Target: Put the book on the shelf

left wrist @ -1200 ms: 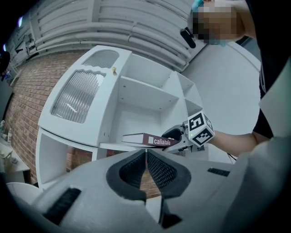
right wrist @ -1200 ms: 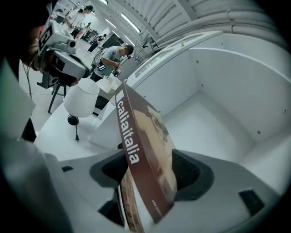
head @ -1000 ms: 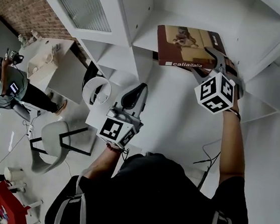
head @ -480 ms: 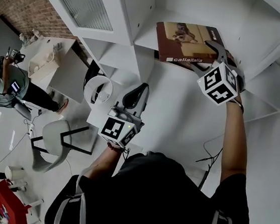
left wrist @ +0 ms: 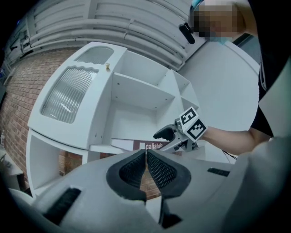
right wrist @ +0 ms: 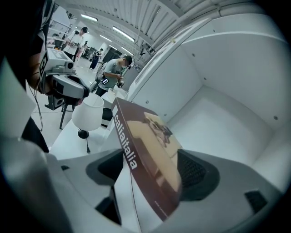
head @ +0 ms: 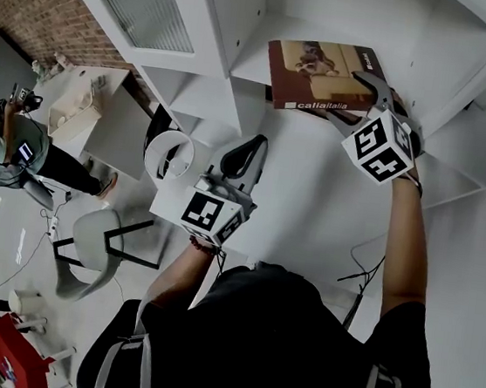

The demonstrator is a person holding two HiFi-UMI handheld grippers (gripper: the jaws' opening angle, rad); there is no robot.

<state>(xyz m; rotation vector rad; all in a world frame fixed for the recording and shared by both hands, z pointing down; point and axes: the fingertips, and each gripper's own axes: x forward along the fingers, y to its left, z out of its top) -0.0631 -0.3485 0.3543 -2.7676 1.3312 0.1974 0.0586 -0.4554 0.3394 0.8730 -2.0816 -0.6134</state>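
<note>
Book (head: 315, 70) corner behind right tongs (head: 351, 98)

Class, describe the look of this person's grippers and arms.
The left gripper and right gripper are pale grey with black textured pads, each carrying a white cube of black square markers. The person wears a black short-sleeved top.

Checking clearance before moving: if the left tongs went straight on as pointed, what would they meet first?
Most likely the book lying at the shelf edge, straight ahead of the shut left tongs; depth is unclear.
</note>
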